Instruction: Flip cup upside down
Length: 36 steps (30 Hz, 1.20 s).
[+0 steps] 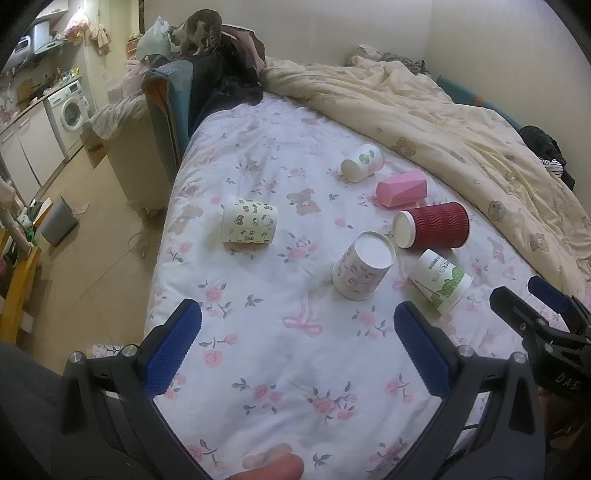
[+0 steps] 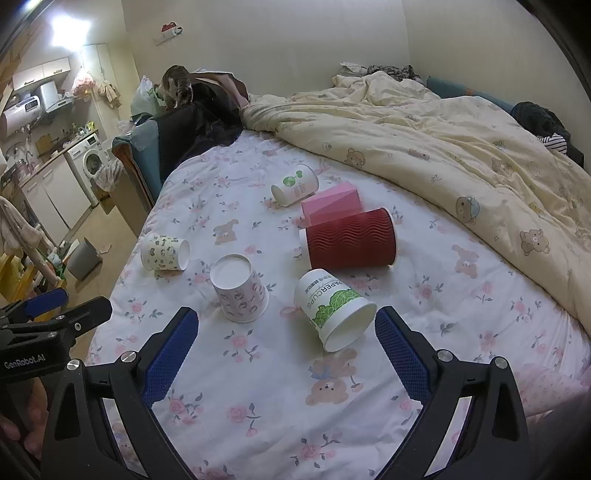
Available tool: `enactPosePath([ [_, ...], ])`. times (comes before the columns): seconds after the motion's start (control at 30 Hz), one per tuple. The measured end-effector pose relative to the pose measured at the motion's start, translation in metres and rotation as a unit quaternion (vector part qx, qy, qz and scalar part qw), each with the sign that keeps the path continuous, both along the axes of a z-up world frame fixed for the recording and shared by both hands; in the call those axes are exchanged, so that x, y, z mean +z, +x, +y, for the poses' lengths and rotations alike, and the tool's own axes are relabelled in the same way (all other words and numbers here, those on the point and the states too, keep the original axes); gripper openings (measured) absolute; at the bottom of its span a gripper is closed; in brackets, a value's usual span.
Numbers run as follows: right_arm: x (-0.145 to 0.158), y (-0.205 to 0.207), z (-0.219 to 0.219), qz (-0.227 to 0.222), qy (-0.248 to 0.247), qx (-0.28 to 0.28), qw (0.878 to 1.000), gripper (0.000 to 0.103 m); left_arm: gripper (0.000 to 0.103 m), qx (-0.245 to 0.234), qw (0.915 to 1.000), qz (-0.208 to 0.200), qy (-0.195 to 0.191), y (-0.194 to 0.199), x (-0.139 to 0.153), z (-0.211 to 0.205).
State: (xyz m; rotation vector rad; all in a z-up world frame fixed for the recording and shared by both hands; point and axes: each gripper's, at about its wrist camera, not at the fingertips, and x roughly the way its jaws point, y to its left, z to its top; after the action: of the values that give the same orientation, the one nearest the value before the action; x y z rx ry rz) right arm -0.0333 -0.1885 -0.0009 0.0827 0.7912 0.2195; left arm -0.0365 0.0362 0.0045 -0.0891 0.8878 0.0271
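Note:
Several paper cups lie on a floral bed sheet (image 1: 280, 354). A white patterned cup (image 1: 364, 264) (image 2: 240, 290) stands upside down, base up. On their sides lie a cup with green print (image 1: 441, 280) (image 2: 334, 310), a red ribbed cup (image 1: 432, 225) (image 2: 351, 238), a pink cup (image 1: 400, 189) (image 2: 330, 203), a white cup with a green logo (image 1: 362, 162) (image 2: 295, 184) and a cream patterned cup (image 1: 249, 223) (image 2: 164, 253). My left gripper (image 1: 297, 321) is open and empty, short of the cups. My right gripper (image 2: 286, 326) is open, with the green-print cup's mouth just ahead of its fingers.
A cream duvet (image 1: 461, 122) covers the bed's right side. Dark clothes and a cat (image 1: 201, 31) sit at the far headboard end. The bed's left edge drops to the floor, with a grey bin (image 1: 59, 221) and a washing machine (image 1: 70, 107) beyond.

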Motion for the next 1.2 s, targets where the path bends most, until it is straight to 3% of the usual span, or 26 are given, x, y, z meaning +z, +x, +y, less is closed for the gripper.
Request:
enactPosePath([
  [1.2, 0.0006, 0.0006, -0.006, 0.006, 0.005, -0.009, 1.0, 0.099, 0.103, 0.006, 1.0, 0.001, -0.005, -0.0006, 0.0038, 0.0022],
])
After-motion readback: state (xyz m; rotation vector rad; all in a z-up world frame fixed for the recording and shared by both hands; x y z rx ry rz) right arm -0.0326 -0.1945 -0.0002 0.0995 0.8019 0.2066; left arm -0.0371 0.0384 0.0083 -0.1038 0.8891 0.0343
